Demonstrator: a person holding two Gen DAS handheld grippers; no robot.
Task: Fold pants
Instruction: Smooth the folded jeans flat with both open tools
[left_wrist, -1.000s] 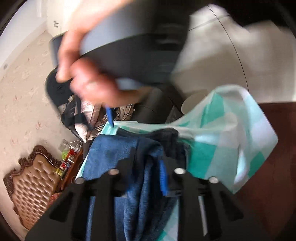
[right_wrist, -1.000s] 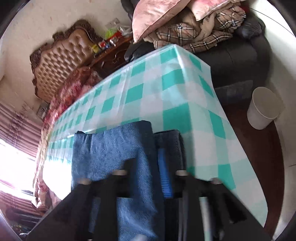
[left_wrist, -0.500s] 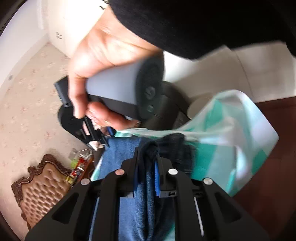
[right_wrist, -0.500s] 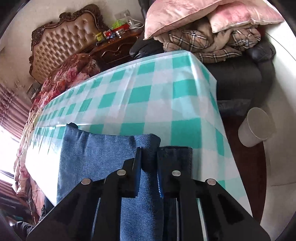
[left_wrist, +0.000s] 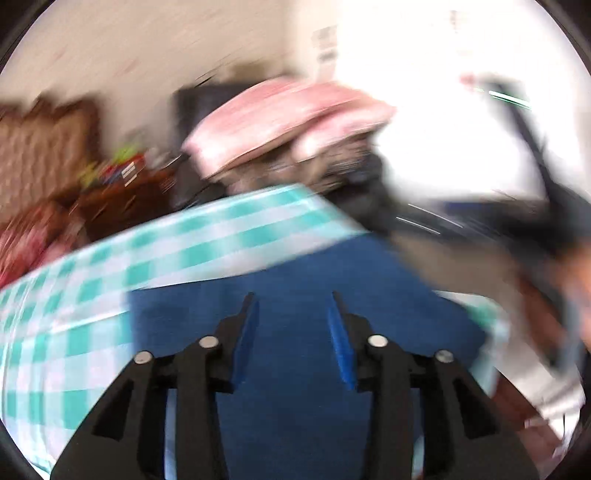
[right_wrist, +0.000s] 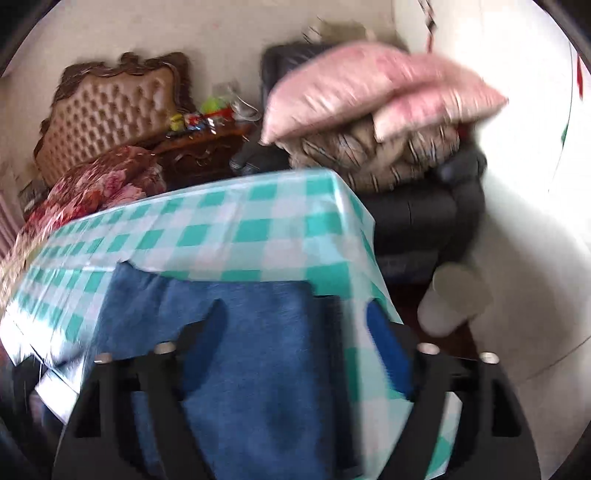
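Blue denim pants (left_wrist: 295, 295) lie folded on a table with a green and white checked cloth (left_wrist: 147, 258). My left gripper (left_wrist: 293, 302) is open just above the denim, holding nothing. In the right wrist view the pants (right_wrist: 258, 332) lie flat near the table's front right corner, and my right gripper (right_wrist: 295, 310) is wide open over them, its jaws on either side of the folded stack. Both views are blurred by motion.
Beyond the table (right_wrist: 258, 221) stands a dark sofa (right_wrist: 424, 214) piled with pink pillows (right_wrist: 369, 85) and blankets. A tufted headboard (right_wrist: 107, 110) and a cluttered wooden stand (right_wrist: 207, 147) are at the back left. A white bin (right_wrist: 454, 299) sits on the floor at right.
Both grippers were shut on the denim half a second ago; both have opened and let it go. The left view has swung round toward the sofa.
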